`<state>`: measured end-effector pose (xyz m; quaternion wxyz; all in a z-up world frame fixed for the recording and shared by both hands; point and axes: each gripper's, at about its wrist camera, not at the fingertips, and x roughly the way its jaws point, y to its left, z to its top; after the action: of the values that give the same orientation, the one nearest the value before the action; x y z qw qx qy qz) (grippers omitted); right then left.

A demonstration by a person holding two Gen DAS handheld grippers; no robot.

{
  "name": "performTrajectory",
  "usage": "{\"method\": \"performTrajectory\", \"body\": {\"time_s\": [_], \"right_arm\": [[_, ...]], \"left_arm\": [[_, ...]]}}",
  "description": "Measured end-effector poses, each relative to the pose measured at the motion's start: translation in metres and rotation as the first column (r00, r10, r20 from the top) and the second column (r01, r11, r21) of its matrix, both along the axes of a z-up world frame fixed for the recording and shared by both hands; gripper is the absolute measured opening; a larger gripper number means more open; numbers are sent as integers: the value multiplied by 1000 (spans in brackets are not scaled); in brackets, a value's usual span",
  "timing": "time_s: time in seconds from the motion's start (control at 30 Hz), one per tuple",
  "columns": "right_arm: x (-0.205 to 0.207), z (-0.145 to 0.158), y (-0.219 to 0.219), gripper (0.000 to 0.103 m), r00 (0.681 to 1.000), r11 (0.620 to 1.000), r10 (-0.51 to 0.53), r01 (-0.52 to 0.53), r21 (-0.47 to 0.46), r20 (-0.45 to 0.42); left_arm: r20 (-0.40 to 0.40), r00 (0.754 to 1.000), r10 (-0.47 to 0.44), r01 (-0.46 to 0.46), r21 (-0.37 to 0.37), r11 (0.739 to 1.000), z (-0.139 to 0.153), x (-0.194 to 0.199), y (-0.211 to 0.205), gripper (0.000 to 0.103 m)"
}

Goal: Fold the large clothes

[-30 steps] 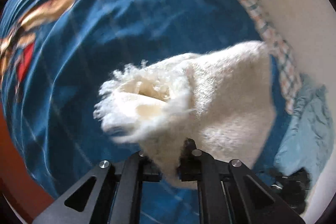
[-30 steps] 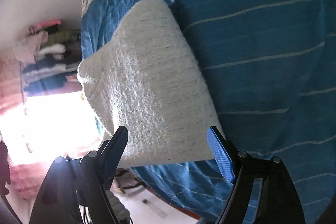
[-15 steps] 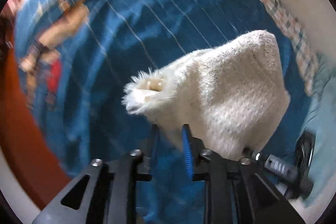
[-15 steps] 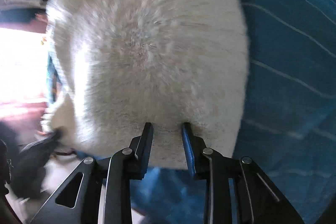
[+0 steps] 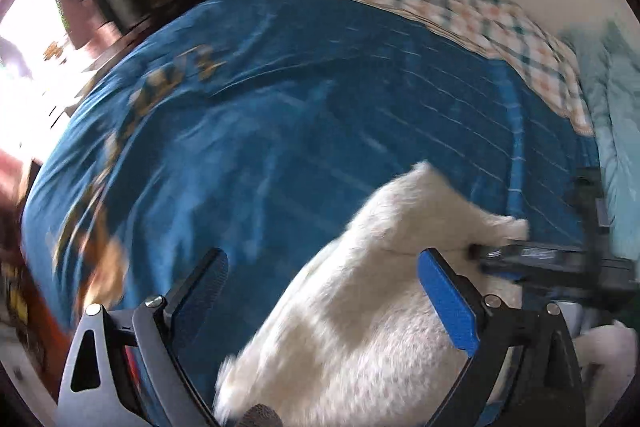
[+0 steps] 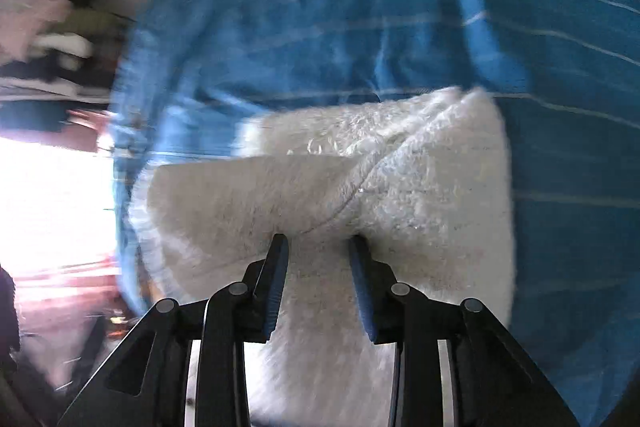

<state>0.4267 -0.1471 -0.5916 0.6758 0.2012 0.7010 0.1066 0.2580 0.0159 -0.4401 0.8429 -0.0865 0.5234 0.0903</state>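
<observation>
The left tool (image 5: 322, 285) has its 2 fingers spread apart over the fluffy white garment (image 5: 372, 323), which lies on the blue bedspread (image 5: 280, 115) near the bed's edge. The right tool (image 6: 319, 251) is clamped on a fold of that garment (image 6: 400, 187).

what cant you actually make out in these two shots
- Left wrist view: the fluffy white knitted garment runs off the bottom edge; its shape and lower end are hidden.
- Left wrist view: the open left gripper is empty; motion blur smears the pattern on the blue striped bedspread.
- Right wrist view: the right gripper pinches the garment, covering the held fold.
- Right wrist view: the shelf items are blurred.
</observation>
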Motion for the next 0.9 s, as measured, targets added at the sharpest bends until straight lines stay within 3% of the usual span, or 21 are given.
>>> {"method": "performTrajectory", "body": {"time_s": [0.07,0.13,0.23,0.3,0.43,0.5,0.53,0.63,0.7,0.73,0.8,0.83,0.9], "right_arm": [[8,-9,5,33,998,999,-54,54,9,-17],[15,6,10,35,999,999,-36,37,15,-40],[2,29,-16,51,997,991,-72,75,110,-31],[-17,42,-48,69,992,982,-125,128,139,-29],[-51,42,-98,70,982,973,-181,186,137,-45],[-65,27,-115,72,980,972,-191,197,125,-57],[-69,18,-121,75,979,969,-193,202,145,-69],[-69,-15,-126,82,983,948,-158,177,264,-90],[-60,-43,-116,84,990,926,-105,131,355,-92],[-55,-56,-112,90,992,917,-78,112,384,-104],[-45,-88,-102,90,990,889,-24,85,450,-139],[-42,-103,-97,92,987,846,-8,93,525,-162],[-35,-113,-87,92,989,812,14,73,578,-146]], "left_arm": [[-22,998,-64,64,-5,998,-8,24,-3,97],[-22,993,-117,116,-34,993,-9,39,-2,97],[-32,979,-203,201,-62,978,-12,57,-1,97],[-45,964,-263,260,-68,963,-18,64,-4,97],[-117,930,-348,349,-14,937,-54,75,-19,97],[-168,924,-343,342,-32,939,-86,78,-18,98],[-182,928,-324,313,-87,946,-99,79,-12,99],[-174,952,-253,207,-244,947,-97,75,12,99],[-153,967,-205,156,-286,946,-83,63,30,99],[-134,974,-183,131,-325,936,-74,53,43,99],[-117,980,-159,102,-387,916,-70,38,59,99],[-118,981,-153,90,-422,902,-73,31,66,98],[-152,974,-166,79,-459,885,-88,23,71,98]]}}
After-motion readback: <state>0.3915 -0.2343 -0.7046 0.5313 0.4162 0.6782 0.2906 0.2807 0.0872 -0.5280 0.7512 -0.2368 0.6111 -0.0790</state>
